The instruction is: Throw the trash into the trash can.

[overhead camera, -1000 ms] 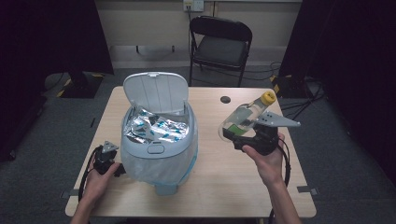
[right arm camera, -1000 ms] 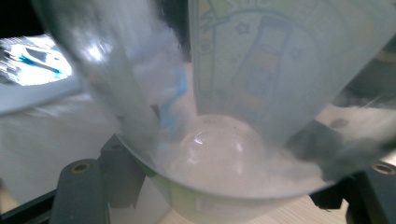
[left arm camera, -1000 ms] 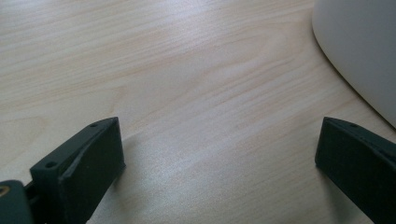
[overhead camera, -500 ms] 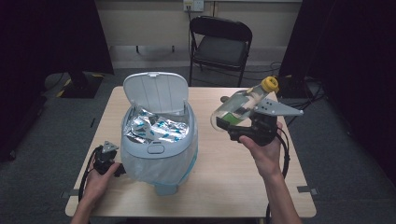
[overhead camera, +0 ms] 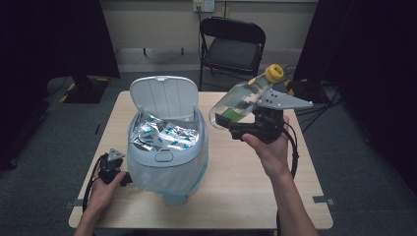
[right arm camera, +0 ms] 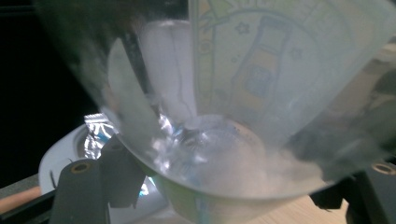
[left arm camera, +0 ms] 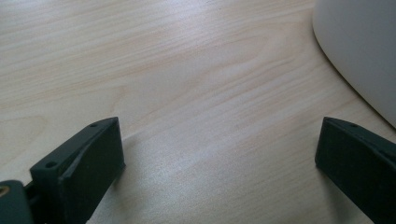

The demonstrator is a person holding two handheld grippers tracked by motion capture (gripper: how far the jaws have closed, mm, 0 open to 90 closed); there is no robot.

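Pale wood bench (overhead camera: 236, 191) on grey carpet, dark room. Right gripper (overhead camera: 235, 129) clamps clear bottle (overhead camera: 241, 101), upper right of bin (overhead camera: 167, 147). Left gripper (overhead camera: 112, 164) open, empty, lower left.

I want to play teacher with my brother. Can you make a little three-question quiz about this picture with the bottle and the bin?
1. True or false: the lid of the white bin is closed.
2. What colour is the cap of the clear bottle held in the right gripper?
3. What lies between the open jaws of the left gripper? A) a bottle B) nothing but bare table C) a foil wrapper

Key: 1 false, the lid stands open, with shiny foil wrappers inside. 2 yellow. 3 B.
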